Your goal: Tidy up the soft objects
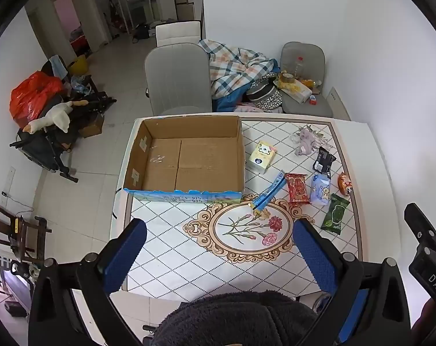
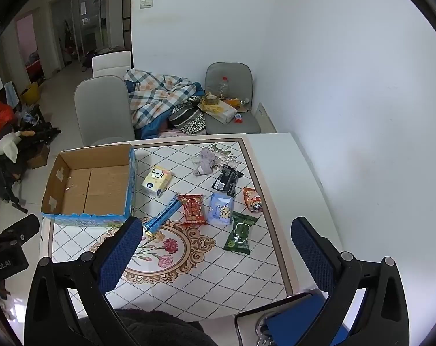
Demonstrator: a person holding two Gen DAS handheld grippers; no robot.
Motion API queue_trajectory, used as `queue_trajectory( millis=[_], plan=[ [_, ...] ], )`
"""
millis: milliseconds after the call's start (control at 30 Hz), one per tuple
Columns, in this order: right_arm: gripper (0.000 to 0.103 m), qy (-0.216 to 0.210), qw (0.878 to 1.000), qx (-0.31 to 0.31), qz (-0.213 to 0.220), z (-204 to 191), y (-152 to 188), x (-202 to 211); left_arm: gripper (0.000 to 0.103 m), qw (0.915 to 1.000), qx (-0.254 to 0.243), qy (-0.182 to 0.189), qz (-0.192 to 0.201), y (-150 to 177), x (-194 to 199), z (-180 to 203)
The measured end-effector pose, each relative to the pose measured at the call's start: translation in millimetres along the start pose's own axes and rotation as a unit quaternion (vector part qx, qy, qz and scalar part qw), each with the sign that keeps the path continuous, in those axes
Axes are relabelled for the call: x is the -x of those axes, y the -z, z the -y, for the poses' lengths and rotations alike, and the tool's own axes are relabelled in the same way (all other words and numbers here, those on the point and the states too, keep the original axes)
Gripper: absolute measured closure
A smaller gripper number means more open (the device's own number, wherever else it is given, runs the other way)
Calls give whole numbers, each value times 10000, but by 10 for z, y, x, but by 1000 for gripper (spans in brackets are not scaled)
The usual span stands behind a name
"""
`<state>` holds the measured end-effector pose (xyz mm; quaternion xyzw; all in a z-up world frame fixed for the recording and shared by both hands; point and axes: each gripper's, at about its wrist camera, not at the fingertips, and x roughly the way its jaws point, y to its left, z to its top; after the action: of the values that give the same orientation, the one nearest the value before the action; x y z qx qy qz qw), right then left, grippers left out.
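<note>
Soft packets (image 2: 220, 209) lie ahead of the right hand-held gripper (image 2: 216, 248), nearer it than the left hand-held gripper (image 1: 219, 249); both sets of jaws spread wide, empty.

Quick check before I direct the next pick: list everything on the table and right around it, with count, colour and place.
cardboard box: 1, brown with blue outside, empty, table's left side
tissue pack: 1, cream-yellow, just right of the box
blue strip packet: 1, blue, by the box's near right corner
red packet: 1, red, mid-table
pale blue pack: 1, right of the red packet
green packet: 1, dark green, nearest of the row
black packet: 1, black, behind the pale blue pack
orange packet: 1, far right edge
lilac cloth bundle: 1, far right corner
table: 1, white diamond tiles, flower medallion
grey chairs: 2, behind the table
left gripper: open, empty
right gripper: open, empty
</note>
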<state>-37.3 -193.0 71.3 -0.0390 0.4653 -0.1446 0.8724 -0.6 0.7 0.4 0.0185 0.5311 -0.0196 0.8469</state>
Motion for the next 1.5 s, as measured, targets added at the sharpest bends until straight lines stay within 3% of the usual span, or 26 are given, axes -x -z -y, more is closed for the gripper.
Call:
queue_trajectory(
  millis=[433,533,1500],
  plan=[
    [0,-101,9999,-61,-33,-6,-25,-15,0,9998,-114,43,-138,-73,52,22],
    [0,-121,9999,-62,-40,-4,-28,-10,0,10000,-17,42,-76,32,21,15],
    [0,-191,9998,-63,89,-8,-38,59,0,10000,-65,7,37,-7,52,38]
  ],
)
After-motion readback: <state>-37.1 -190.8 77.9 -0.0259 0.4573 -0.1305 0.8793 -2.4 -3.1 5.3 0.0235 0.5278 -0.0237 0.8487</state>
